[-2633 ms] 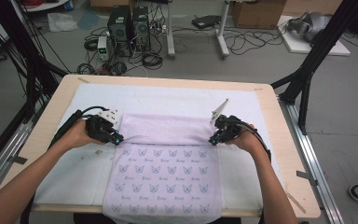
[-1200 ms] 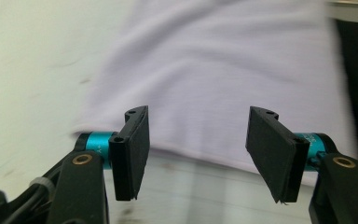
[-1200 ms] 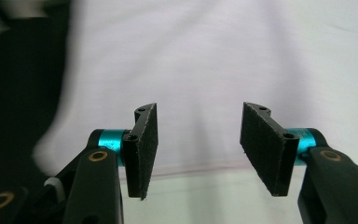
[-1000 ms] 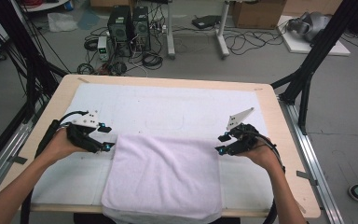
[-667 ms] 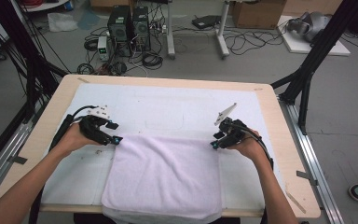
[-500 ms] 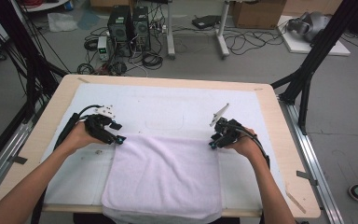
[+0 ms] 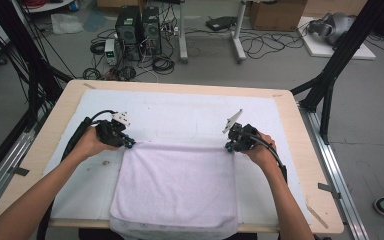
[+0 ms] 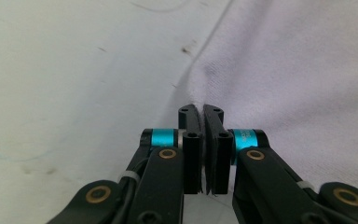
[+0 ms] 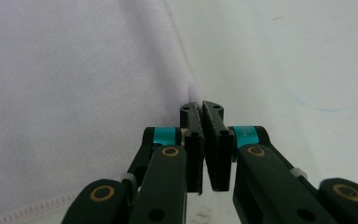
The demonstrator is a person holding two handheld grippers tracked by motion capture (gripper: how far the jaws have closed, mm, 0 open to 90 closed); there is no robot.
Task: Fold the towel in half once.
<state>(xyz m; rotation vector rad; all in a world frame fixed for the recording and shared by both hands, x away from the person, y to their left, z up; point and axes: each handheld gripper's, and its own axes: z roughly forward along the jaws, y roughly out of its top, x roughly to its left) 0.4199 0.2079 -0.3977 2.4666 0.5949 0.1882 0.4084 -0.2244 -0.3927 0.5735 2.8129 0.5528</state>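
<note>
Pale lilac towel [image 7: 177,182] lies folded flat on white mat [image 7: 180,112] covering counter [image 7: 307,165]; near edge overhangs counter front. Left claw [image 7: 130,144] at towel's far left corner, right claw [image 7: 228,146] at far right corner. Both claws have just been closing. Left gripper view: left claw [image 8: 204,108] pressed together, towel corner [image 8: 196,91] pinched at tips. Right gripper view: right claw [image 9: 201,105] pressed together, pinching towel corner [image 9: 192,91]. No containers on counter.

A wooden table [image 7: 310,165] carries a white mat [image 7: 180,117] under a lilac towel [image 7: 177,187].
</note>
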